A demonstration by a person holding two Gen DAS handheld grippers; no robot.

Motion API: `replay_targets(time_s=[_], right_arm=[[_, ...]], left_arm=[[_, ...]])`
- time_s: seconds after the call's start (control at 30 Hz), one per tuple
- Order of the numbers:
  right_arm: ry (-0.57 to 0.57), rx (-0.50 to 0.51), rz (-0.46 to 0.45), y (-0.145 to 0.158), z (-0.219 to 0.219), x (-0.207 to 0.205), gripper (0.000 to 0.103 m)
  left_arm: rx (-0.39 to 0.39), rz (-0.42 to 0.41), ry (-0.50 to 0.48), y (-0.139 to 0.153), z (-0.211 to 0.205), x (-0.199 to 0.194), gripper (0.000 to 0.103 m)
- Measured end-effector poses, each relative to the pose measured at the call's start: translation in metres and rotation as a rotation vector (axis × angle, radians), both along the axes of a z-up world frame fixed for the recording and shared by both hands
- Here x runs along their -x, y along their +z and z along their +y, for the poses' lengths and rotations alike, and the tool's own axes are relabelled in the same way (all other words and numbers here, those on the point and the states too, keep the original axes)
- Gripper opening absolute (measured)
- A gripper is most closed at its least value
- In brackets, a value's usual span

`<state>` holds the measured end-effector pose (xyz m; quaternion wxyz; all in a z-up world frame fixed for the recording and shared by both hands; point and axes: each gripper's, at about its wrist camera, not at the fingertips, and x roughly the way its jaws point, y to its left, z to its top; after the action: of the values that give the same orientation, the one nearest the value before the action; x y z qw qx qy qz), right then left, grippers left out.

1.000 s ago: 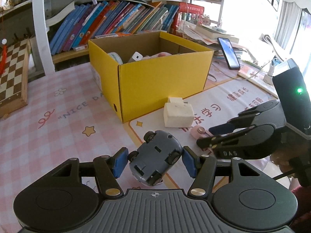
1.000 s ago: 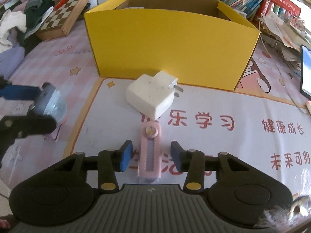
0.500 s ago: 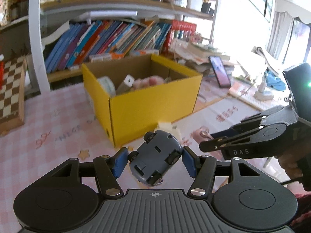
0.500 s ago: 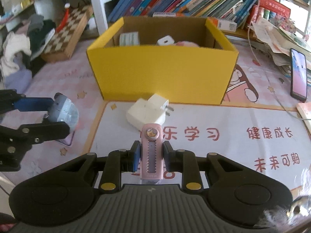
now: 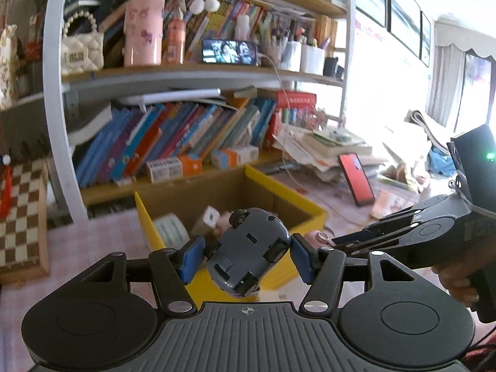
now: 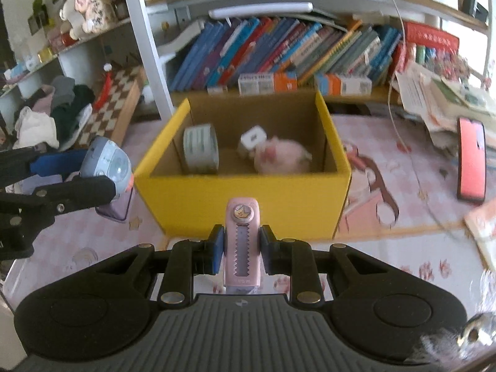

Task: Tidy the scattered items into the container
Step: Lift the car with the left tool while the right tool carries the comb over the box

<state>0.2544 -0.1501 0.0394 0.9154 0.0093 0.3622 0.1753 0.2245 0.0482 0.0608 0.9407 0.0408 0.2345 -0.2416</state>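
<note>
My left gripper (image 5: 245, 255) is shut on a grey toy car (image 5: 248, 249), held belly-up in the air in front of the yellow cardboard box (image 5: 285, 190). My right gripper (image 6: 241, 248) is shut on a pink utility knife (image 6: 241, 241), lifted before the near wall of the same box (image 6: 241, 195). Inside the box lie a tape roll (image 6: 201, 148), a white cube (image 6: 252, 138) and a pink plush (image 6: 280, 156). In the right wrist view the left gripper with the car (image 6: 107, 162) hangs at the left; in the left wrist view the right gripper (image 5: 338, 241) comes in from the right.
A bookshelf (image 5: 173, 142) stands behind the box. A chessboard (image 6: 116, 105) leans at the left beside a heap of clothes (image 6: 46, 111). A red phone (image 6: 471, 161) and stacked papers (image 6: 446, 96) lie at the right. A purple item (image 6: 116, 207) lies on the pink tablecloth.
Both grippers have risen off the table with their items, so the box's inside now shows. The right gripper closed on the pink knife and lifted it. The white plug adapter has dropped out of view.
</note>
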Motion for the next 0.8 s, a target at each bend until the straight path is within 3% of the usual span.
replay_targets(time_s=[0.37, 0.63, 0.8], right_arm=[[0.11, -0.015, -0.094, 0.03, -0.019, -0.063, 0.023], [0.179, -0.026, -0.132, 0.043, -0.028, -0.115, 0.023], [0.237, -0.019, -0.103, 0.033, -0.015, -0.152, 0.023]], left_arm=[[-0.039, -0.05, 0.078, 0.016, -0.028, -0.028, 0.06], [-0.113, -0.002, 0.144, 0.003, -0.046, -0.064, 0.06], [-0.164, 0.062, 0.161, -0.013, -0.056, -0.09, 0.06]])
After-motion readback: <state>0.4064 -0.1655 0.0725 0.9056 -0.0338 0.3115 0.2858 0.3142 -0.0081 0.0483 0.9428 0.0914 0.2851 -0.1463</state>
